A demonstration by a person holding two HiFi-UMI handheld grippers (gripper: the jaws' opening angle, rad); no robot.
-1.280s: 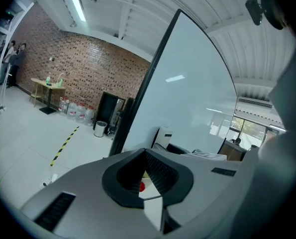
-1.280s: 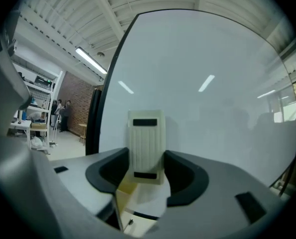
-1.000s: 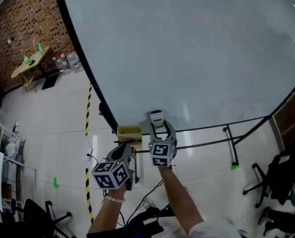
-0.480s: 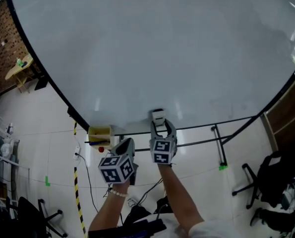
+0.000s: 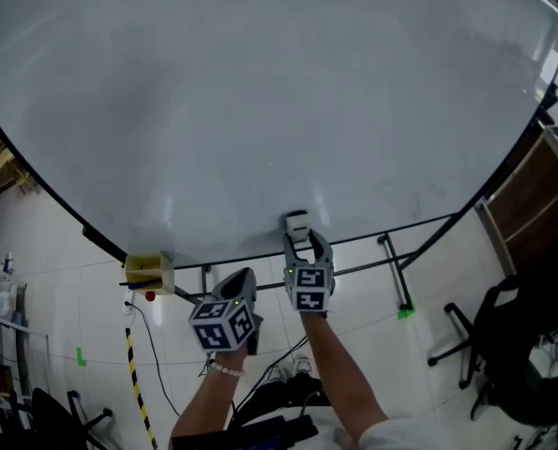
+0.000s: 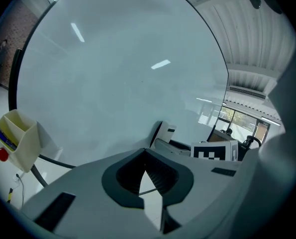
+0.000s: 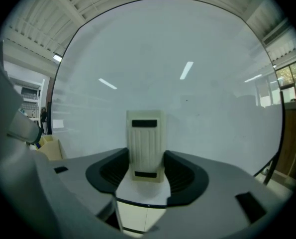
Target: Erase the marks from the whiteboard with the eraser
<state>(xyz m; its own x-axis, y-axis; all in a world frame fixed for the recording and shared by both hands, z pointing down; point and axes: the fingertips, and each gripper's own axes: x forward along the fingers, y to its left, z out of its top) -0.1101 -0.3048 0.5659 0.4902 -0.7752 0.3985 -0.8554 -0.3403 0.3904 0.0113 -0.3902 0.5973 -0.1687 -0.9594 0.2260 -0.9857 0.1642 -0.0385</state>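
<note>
Nearest to us, the left tool hangs back from the work, below and to the left of the other; in its own view its jaws are drawn together at the tips with nothing between them, so it carries nothing and has no part in the wiping just now. A little further out, the right tool reaches forward; its jaws are set to a middling width and clamp the eraser by its two long sides, the block standing upright between the pads. The eraser is cream, with a ribbed back and a dark slot near each end; it shows no dirt from this side, and its wiping face is turned away from us. It sits low on the whiteboard, just above the bottom edge; whether it presses on the surface or is just off it we cannot tell.

Beyond it, the whiteboard fills most of what we see, and we find no writing or lines on it; only ceiling-light reflections and a faint grey haze. We judge the erasing done or very nearly so; what is left, at most, is a pass over that haze and putting the eraser away. A cream box with pens hangs at the board's lower left edge, well apart from the eraser; past the board lies the tiled floor.
</note>
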